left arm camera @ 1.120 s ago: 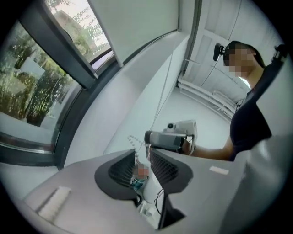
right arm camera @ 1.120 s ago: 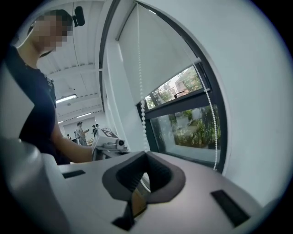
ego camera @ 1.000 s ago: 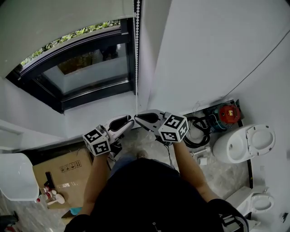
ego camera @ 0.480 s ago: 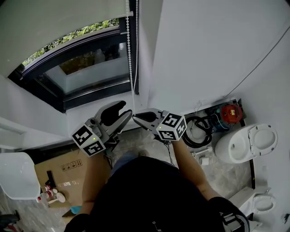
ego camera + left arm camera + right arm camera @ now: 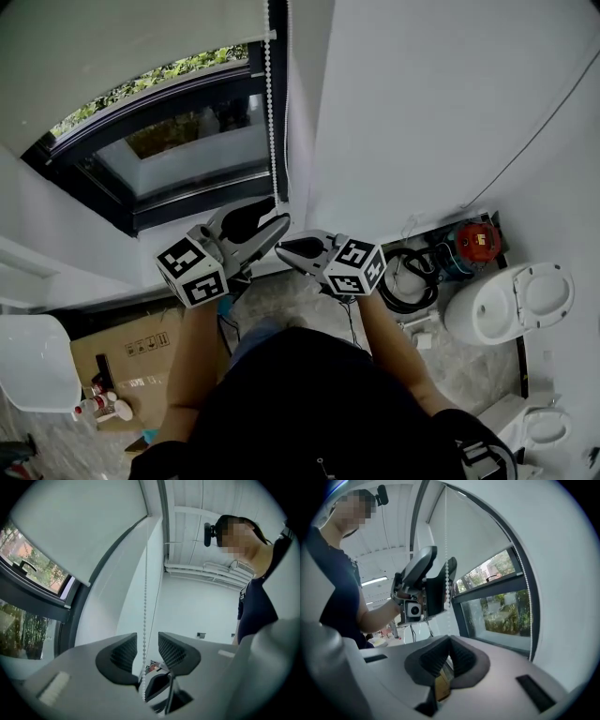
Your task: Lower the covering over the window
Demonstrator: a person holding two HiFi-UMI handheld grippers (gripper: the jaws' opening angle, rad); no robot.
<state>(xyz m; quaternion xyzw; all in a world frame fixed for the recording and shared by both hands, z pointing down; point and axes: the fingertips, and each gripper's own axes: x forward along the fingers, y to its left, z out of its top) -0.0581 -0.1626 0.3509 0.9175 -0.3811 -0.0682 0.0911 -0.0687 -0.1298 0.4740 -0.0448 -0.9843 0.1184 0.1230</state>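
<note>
Window (image 5: 178, 155): one, dark-framed, most of its glass bare. Roller blind (image 5: 122, 47): one, white, covering only the upper part of the window. Bead chain (image 5: 272, 112): one, white, hanging along the window's right edge. Hand-held grippers: two. Left hand-held gripper (image 5: 278, 214): jaws just opened and now released, with the chain running between the pads and neither pad pressing on it. Right hand-held gripper (image 5: 283, 247): just below the left one, clenched on the chain's lower part. Cardboard box (image 5: 127, 354): one, on the floor.
</note>
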